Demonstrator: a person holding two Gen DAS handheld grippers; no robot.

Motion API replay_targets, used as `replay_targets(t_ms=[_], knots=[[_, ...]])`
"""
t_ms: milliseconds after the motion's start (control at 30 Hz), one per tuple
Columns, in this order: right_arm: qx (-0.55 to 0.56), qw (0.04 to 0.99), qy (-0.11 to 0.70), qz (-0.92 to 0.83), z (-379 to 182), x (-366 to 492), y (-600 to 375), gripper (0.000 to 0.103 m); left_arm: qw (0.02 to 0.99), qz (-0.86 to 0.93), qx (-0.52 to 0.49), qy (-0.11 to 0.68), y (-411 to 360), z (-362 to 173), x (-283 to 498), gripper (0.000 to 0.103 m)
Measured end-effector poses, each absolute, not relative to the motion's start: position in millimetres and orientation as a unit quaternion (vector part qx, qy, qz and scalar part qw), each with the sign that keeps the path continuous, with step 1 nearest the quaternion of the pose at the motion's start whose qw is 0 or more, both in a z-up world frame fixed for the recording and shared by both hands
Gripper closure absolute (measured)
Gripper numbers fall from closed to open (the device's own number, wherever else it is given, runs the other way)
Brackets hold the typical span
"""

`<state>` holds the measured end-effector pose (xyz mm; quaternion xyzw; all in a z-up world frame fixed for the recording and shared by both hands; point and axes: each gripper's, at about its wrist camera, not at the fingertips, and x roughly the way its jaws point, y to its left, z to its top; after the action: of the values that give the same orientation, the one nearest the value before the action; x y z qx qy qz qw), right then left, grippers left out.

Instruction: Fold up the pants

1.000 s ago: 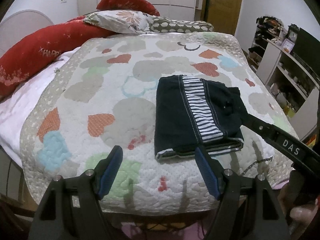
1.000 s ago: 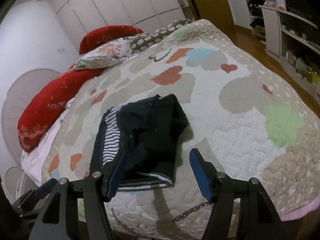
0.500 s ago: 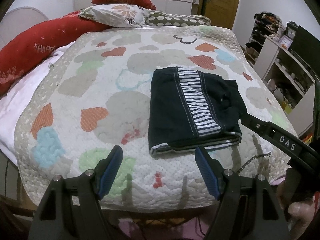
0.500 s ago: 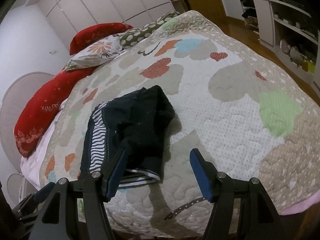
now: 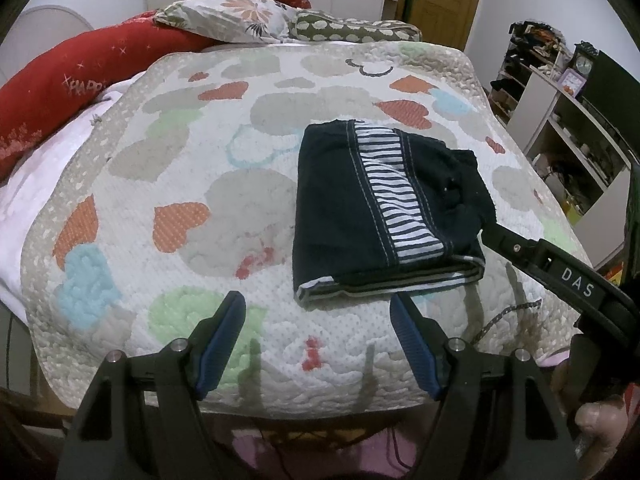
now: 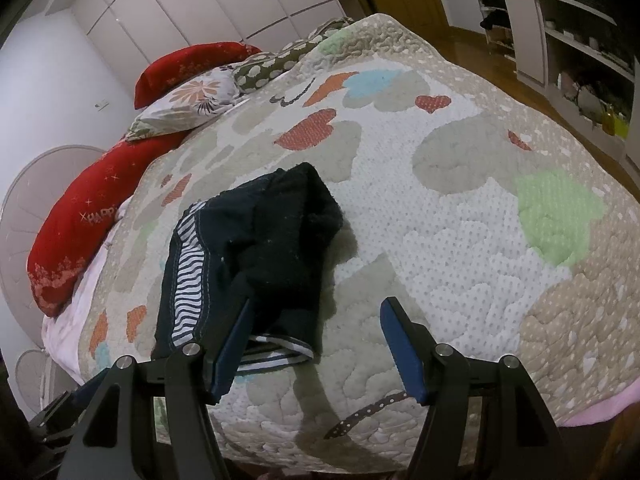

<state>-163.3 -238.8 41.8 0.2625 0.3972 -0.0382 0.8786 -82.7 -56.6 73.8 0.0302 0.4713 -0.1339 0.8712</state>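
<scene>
Dark navy pants (image 5: pixel 384 208) with a striped white band lie folded into a compact rectangle on the quilt, right of centre. They show in the right wrist view (image 6: pixel 248 256) too. My left gripper (image 5: pixel 318 320) is open and empty, just short of the bundle's near edge. My right gripper (image 6: pixel 316 320) is open and empty. Its left finger (image 6: pixel 234 340) lies against the bundle's near right corner. In the left wrist view the right gripper's finger (image 5: pixel 520 248) touches the bundle's right side.
The heart-patterned quilt (image 5: pixel 180 184) covers the bed. Red bolster (image 5: pixel 60 92) and floral pillow (image 5: pixel 232 20) lie at the head. White shelves (image 5: pixel 568 128) stand at the right, beyond the bed edge. A dotted strap (image 6: pixel 368 412) hangs at the quilt's near edge.
Both grippers have drawn back slightly from the folded pants, staying open. The pants have not moved.
</scene>
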Motion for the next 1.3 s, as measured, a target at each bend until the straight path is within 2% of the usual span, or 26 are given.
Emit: replay_targets(t_ms=[1300], knots=[[0.273,0.869,0.410,-0.040,31.3,-162.0,-241.6,0.030,0.864,-0.137,0.031,0.483,-56.0,65.1,-81.2,0.029]])
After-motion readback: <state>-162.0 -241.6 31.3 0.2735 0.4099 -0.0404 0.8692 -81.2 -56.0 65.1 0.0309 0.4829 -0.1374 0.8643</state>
